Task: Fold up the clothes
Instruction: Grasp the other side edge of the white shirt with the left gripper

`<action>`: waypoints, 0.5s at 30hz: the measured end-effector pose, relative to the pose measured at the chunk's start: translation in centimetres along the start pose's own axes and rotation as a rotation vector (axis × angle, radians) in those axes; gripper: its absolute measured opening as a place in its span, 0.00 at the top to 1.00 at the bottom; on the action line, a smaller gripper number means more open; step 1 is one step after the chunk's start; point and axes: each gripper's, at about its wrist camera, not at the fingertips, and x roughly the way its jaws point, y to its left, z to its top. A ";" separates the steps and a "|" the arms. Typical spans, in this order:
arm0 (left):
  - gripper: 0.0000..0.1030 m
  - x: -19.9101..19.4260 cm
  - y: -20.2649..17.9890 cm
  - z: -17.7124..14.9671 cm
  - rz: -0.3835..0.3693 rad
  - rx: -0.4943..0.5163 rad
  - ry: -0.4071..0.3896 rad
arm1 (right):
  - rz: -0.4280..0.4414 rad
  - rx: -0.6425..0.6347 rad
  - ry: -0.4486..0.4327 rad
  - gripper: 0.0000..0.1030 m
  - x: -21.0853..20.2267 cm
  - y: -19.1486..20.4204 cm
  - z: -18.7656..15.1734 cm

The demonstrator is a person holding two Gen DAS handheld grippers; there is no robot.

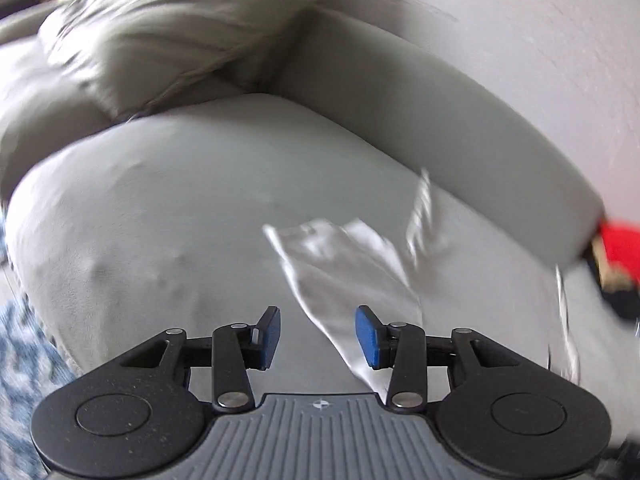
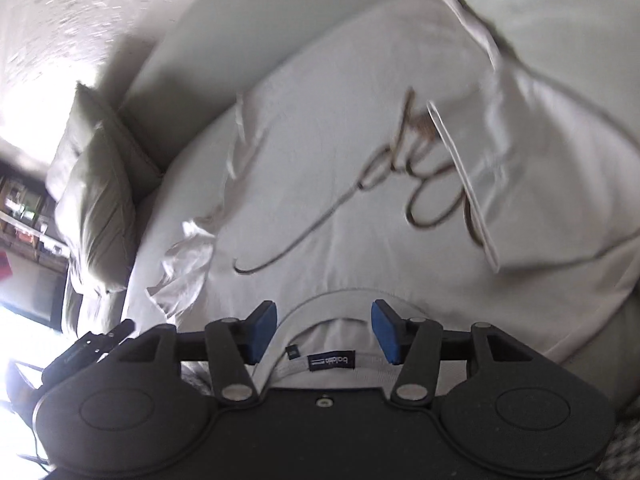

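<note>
A white T-shirt with a dark cursive print lies spread on a grey sofa seat. One sleeve is folded over at the right. Its collar with a dark label lies between the fingers of my right gripper, which is open and hovers over the neckline. In the left wrist view a white sleeve or corner of the shirt lies on the sofa cushion. My left gripper is open just above that cloth, its right pad over the fabric edge.
A beige pillow leans at the sofa's back corner; it also shows in the right wrist view. The sofa backrest runs along the right. A red object lies at the right edge. A blue patterned rug is at lower left.
</note>
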 end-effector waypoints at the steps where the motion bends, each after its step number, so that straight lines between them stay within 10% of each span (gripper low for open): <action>1: 0.57 0.4 0.8 0.6 -0.007 -0.038 -0.010 | -0.003 0.014 0.004 0.50 0.2 -0.1 0.0; 8: 0.53 5.6 4.6 2.6 -0.080 -0.205 0.054 | 0.017 0.064 0.007 0.50 -0.1 -0.8 0.2; 15: 0.72 8.5 5.6 3.3 -0.142 -0.270 0.076 | 0.004 0.064 0.012 0.50 0.3 -0.5 0.4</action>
